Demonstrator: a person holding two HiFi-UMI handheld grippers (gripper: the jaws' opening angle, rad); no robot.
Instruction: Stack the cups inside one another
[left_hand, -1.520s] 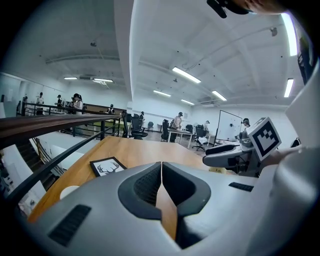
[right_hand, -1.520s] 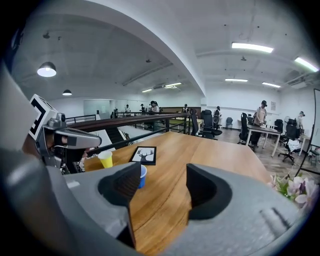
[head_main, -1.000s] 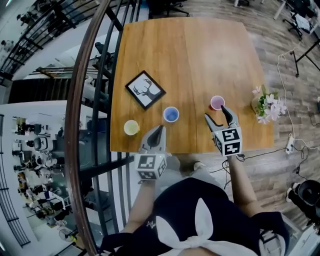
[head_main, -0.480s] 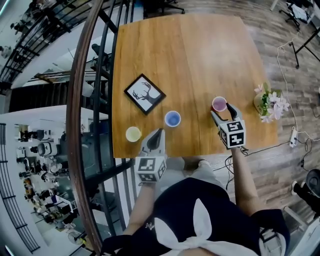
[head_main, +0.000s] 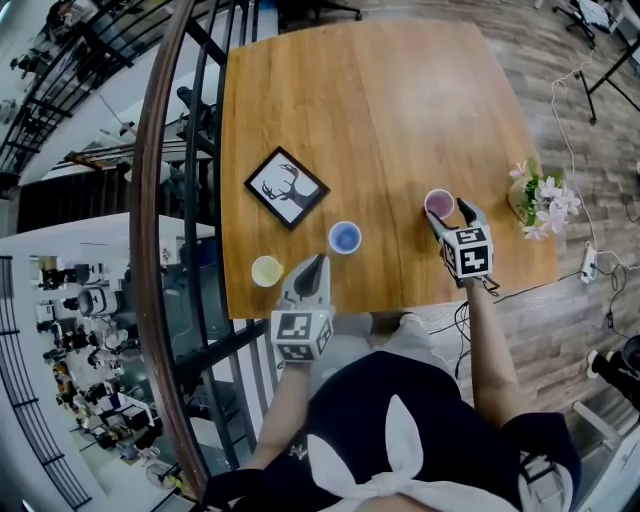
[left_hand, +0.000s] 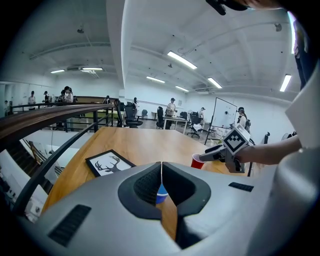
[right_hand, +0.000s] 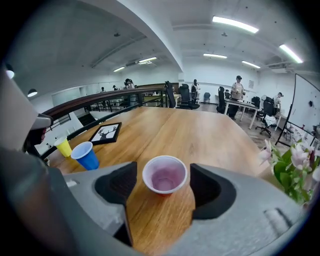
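Observation:
Three cups stand upright and apart on the wooden table (head_main: 370, 100). The red cup (head_main: 438, 204) (right_hand: 164, 175), pale inside, sits between the jaws of my right gripper (head_main: 447, 212) (right_hand: 163, 184), which is open; its pads stand clear of the cup's sides. The blue cup (head_main: 344, 237) (right_hand: 86, 155) stands near the front edge, just beyond the tip of my left gripper (head_main: 316, 266) (left_hand: 161, 167), which is shut and empty. A sliver of the blue cup (left_hand: 160, 195) shows below its closed jaws. The yellow cup (head_main: 266, 270) (right_hand: 63, 146) is left of the left gripper's tip.
A framed deer picture (head_main: 287, 187) (left_hand: 109, 163) lies on the table's left side. A flower pot (head_main: 538, 203) (right_hand: 295, 165) stands at the right edge, close to the right gripper. A dark railing (head_main: 190, 200) runs along the table's left.
My right gripper has moved forward and down, so the red cup now sits between its open jaws. The left gripper has hardly shifted and stays shut.

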